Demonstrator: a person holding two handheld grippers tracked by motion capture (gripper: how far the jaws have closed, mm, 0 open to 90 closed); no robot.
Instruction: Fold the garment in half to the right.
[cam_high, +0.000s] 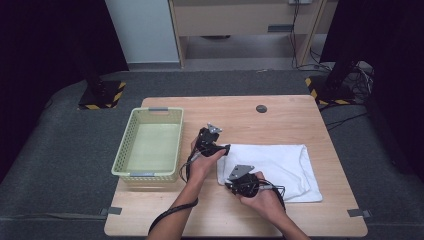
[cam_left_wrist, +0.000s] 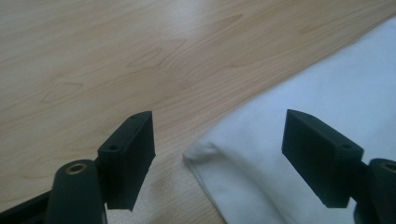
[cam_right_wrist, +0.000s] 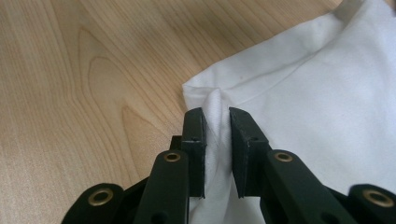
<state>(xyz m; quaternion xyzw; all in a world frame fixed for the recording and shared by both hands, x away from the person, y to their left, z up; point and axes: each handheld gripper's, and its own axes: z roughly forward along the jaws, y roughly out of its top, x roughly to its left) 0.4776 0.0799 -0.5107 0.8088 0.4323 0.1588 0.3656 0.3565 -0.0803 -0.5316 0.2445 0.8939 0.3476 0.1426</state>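
1. Between our right gripper's (cam_right_wrist: 217, 154) jaws sits a pinched fold of the white cloth (cam_high: 280, 167), at its near-left corner; jaws nearly shut, pressing on fabric.
2. Our left gripper (cam_left_wrist: 219, 154) hangs wide open, holding nothing, w/ the cloth's far-left corner (cam_left_wrist: 201, 151) between its jaws, pads not touching.
3. Cloth lies flat, right of centre on the table (cam_high: 280, 117); basket (cam_high: 150, 145) stands left, empty.
4. Step, we judge: gripping both left corners. Next: close left on its corner, then lift together.

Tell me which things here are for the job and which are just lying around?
For the job: white cloth, pinched at a corner by the right gripper; left gripper, fingers open around another corner.
Lying around: green basket, small dark disc.
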